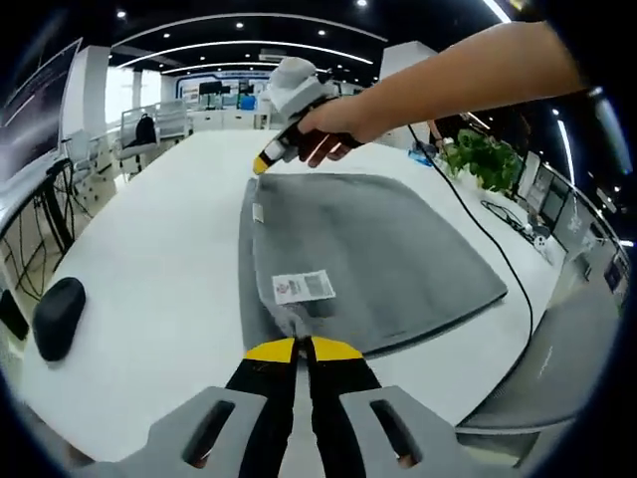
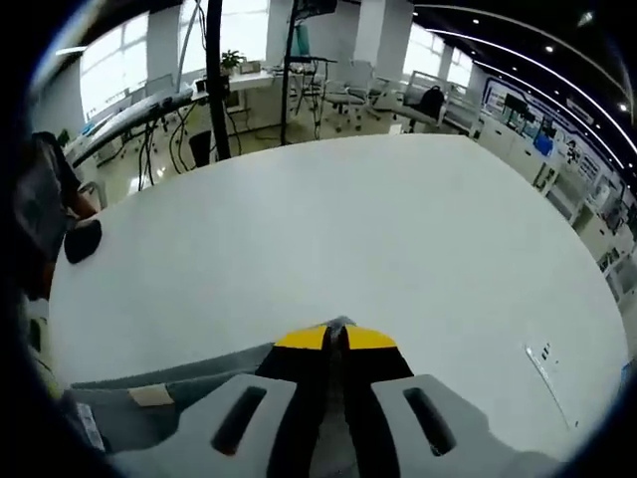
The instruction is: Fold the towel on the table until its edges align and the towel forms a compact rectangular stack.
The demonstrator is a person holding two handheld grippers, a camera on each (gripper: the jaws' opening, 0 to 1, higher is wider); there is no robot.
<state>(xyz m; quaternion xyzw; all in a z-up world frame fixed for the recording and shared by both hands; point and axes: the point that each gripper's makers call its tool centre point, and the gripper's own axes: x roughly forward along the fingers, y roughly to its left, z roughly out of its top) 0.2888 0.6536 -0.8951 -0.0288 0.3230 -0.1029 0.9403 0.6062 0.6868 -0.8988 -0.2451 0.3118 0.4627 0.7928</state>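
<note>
A grey towel (image 1: 383, 259) lies folded on the white table (image 1: 159, 249), with a white label (image 1: 304, 287) near its near edge. My left gripper (image 1: 302, 349) is shut on the towel's near corner, where the cloth bunches at the yellow tips. The right gripper (image 1: 263, 164), held by a person's hand (image 1: 333, 124), sits at the towel's far left corner. In the right gripper view my right gripper (image 2: 335, 337) is shut with a bit of grey cloth (image 2: 341, 323) between its tips. The rest of the towel (image 2: 169, 378) trails to the lower left.
A black mouse (image 1: 58, 317) (image 2: 82, 239) lies near the table's edge. A black cable (image 1: 488, 234) runs along the towel's right side. A plant (image 1: 486, 157) and a grey chair (image 1: 557, 378) stand beyond the right edge. Bare white table (image 2: 348, 229) stretches ahead.
</note>
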